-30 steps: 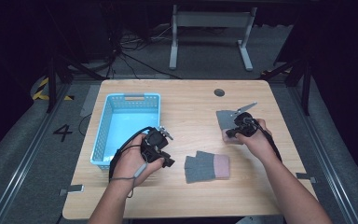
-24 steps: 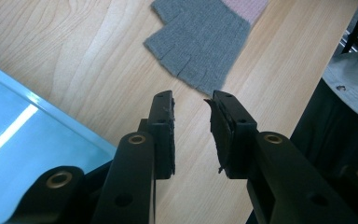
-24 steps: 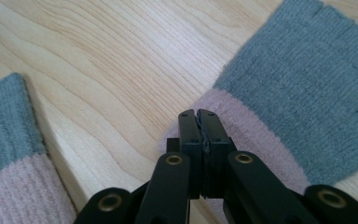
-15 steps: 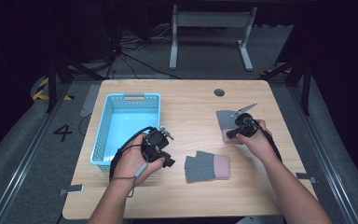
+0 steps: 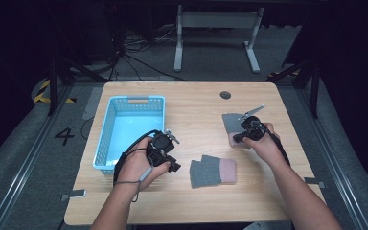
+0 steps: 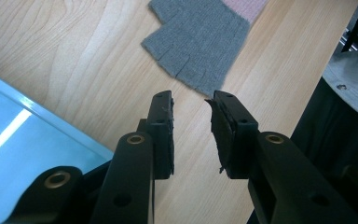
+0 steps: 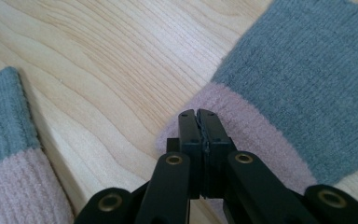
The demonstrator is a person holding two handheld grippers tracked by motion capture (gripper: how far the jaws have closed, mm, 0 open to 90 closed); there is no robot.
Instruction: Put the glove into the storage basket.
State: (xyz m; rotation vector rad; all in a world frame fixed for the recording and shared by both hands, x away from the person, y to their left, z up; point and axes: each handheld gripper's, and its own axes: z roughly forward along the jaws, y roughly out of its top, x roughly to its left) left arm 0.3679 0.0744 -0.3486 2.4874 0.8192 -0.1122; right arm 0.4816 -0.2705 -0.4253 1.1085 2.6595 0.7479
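Nothing has moved since earlier: right hand-held gripper [image 7: 200, 116] stays closed over glove [image 7: 279, 93].

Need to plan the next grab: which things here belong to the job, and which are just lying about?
In the job:
- far glove, pink cuff pinched by right gripper
- near glove, by open left gripper
- blue basket, likely destination

Lying about:
- table's cable hole
- metal stand on the floor

A single digit, "4" [image 5: 64, 136], is marked on the grey floor left of the table [image 5: 196, 103]
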